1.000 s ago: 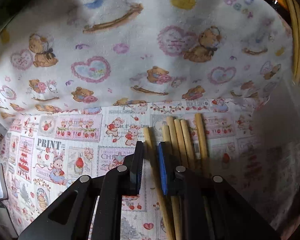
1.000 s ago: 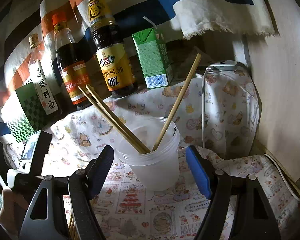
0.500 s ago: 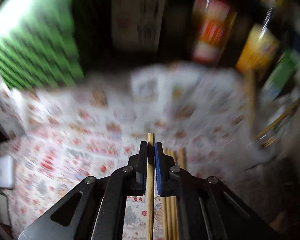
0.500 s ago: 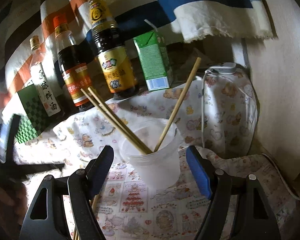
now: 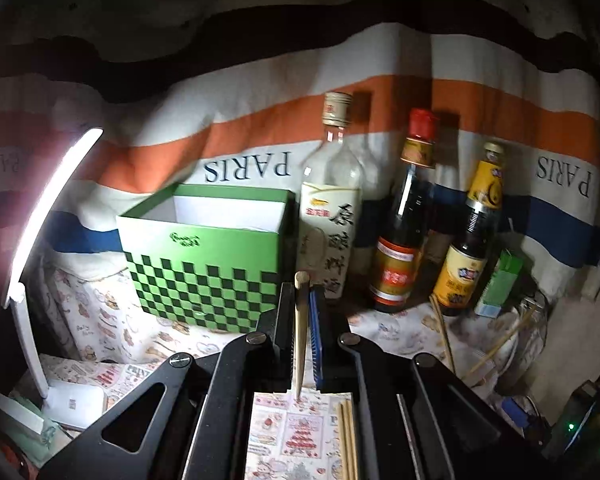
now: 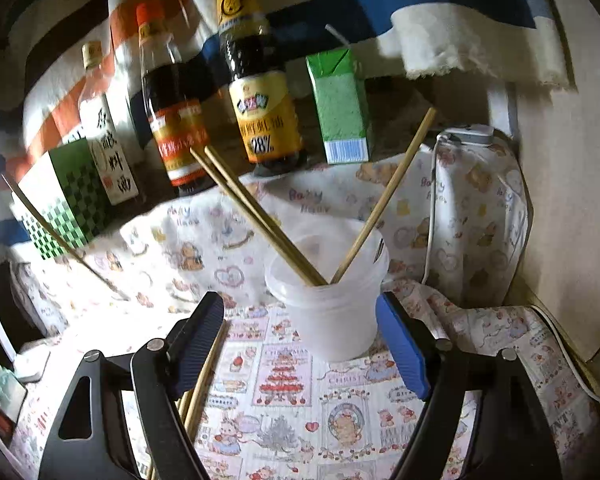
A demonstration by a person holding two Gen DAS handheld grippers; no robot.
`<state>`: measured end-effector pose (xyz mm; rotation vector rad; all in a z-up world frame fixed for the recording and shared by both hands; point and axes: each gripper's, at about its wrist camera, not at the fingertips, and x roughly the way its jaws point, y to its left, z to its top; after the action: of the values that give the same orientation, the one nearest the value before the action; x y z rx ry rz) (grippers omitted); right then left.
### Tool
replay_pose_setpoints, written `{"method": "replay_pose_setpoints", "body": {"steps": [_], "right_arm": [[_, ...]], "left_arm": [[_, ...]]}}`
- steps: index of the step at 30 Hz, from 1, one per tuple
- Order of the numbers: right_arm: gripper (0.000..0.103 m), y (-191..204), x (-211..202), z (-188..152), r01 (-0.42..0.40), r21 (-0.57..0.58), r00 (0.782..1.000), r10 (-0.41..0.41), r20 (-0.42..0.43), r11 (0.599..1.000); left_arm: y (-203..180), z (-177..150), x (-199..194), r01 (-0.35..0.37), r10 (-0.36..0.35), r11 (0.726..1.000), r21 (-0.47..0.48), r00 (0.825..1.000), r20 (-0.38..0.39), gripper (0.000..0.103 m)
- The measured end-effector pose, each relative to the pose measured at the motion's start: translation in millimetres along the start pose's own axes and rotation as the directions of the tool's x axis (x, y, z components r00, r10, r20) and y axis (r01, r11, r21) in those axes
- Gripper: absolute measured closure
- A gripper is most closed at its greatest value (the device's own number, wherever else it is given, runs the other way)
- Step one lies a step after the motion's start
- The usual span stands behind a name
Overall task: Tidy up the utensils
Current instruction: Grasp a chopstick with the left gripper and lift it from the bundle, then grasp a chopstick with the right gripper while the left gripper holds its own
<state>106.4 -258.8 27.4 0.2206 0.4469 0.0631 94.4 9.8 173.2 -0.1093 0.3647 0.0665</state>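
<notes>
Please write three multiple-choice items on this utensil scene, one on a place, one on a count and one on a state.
1. Where does the green drink carton stand?
A. beside the yellow-label bottle
B. inside the cup
C. on the checkered box

2. How many chopsticks stand in the plastic cup?
A. one
B. three
C. six

3. What is the left gripper doing?
A. standing open and empty
B. clamping one chopstick
C. holding a bottle

Answers: 1 A, the carton stands next to that bottle. 2 B, two lean left, one right. 3 B, its jaws pinch a single stick.
</notes>
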Motion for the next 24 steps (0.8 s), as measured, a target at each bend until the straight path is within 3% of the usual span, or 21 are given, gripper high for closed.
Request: {"method": "replay_pose_setpoints", "body": {"steps": [4,6,8,10,12,16,18,20,24], "right_arm": [[0.023,9,8,-2,-0.007,-0.03,0.996,0.005,-0.086,1.0],[0.023,16,5,0,0.018,-0.024,0.996,-0.02,-0.086,1.0],[0.023,32,-1,6,-0.016,-0.029,0.998,0.014,-0.059,0.999],[0.023,53,5,12,-0.065,-0.076,0.992,0.056,-0.111,0.995],[0.029,72,23,18,-0.064,-0.112,0.978,0.04,-0.203,0.992],[0.052,89,80,18,-0.034,-0.094,0.92,-0.005,-0.392,0.995],[0.063,90,110,15,-0.024,-0.058,0.88,-0.007,-0.475,0.998],[0.063,89,135,11,-0.007,-0.03,0.851,-0.01,-0.525,1.0],[0.064,92,159,5,0.035,-0.056,0.845,-0.06,-0.531,0.998]], "left_arm": [[13,2,-1,-0.015,0.015,1.0,-0.027,1.0,-0.01,0.097],[21,3,-1,-0.042,0.042,0.998,-0.035,0.999,-0.004,0.097],[31,6,-2,-0.05,0.05,0.997,-0.055,0.999,-0.002,0.097],[41,8,-2,-0.043,0.043,0.996,-0.084,0.999,-0.005,0.097],[48,9,-4,-0.043,0.042,0.994,-0.101,0.999,-0.007,0.097],[55,11,-12,-0.049,0.051,0.993,-0.107,0.999,0.009,0.097],[60,12,-15,-0.043,0.045,0.992,-0.12,0.999,0.014,0.097],[67,14,-18,-0.036,0.038,0.989,-0.145,0.999,0.013,0.097],[78,16,-21,-0.031,0.034,0.985,-0.171,0.999,0.016,0.097]]}}
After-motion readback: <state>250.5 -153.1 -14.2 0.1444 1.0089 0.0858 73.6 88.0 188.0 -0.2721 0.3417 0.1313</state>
